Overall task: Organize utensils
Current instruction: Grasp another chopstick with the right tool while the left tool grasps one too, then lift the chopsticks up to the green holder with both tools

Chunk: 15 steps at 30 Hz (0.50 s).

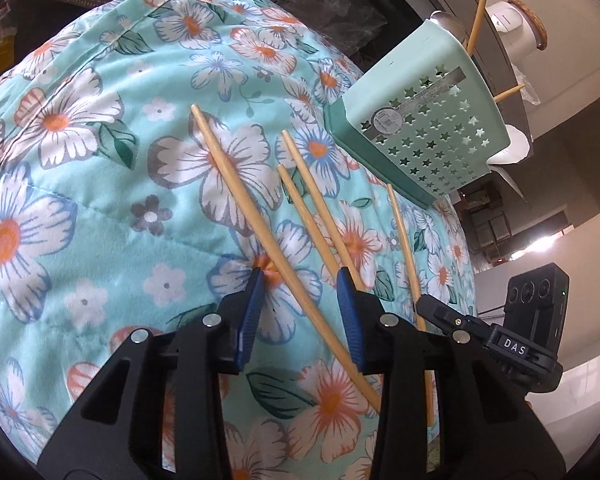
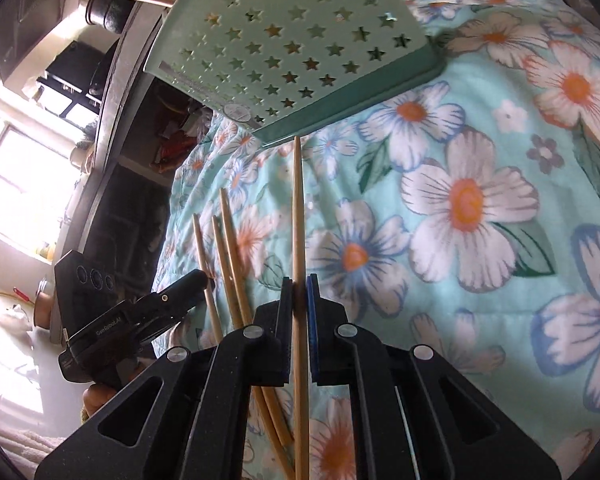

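chopstick clamped by right gripper, lower end cut off; left gripper gapes over another, pads clear.

The left gripper points down at a slant, its blue-padded fingers set apart with one chopstick running between them; the pads do not press on it. The right gripper also slants downward, its jaws drawn nearly together and clamped on a single chopstick. Part of a hand shows behind the other gripper's body.
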### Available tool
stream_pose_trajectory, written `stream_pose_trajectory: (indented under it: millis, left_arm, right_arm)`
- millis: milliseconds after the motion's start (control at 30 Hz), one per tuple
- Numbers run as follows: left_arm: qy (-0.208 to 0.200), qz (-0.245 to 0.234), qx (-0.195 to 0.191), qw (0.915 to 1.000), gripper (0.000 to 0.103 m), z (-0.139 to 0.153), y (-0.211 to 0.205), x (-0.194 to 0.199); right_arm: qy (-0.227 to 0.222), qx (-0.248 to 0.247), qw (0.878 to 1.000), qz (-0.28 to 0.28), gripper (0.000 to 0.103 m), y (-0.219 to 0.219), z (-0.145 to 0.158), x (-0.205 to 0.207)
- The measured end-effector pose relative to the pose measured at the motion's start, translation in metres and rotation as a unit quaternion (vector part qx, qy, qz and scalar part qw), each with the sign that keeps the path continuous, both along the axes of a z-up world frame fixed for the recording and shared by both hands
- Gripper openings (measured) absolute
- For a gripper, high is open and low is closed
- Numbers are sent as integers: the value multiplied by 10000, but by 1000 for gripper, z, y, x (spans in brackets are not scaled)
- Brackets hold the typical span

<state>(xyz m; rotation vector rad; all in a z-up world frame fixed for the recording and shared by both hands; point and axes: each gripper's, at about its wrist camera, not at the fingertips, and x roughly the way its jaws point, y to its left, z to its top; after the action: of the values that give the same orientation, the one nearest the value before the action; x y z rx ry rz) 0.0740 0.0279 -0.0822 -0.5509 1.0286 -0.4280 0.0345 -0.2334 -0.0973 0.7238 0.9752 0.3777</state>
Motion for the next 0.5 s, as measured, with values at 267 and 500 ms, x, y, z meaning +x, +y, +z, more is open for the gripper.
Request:
stream_pose_trajectory:
  millis: [267, 500]
  left_arm:
    - [-202, -130, 644, 9976, 16, 5, -13, 0]
    - [-81, -856, 976, 9915, 10, 16, 4, 5]
  right_arm:
    - [35, 261, 9992, -310, 7, -22, -14, -20]
    - [0, 182, 9994, -279, 7, -22, -15, -18]
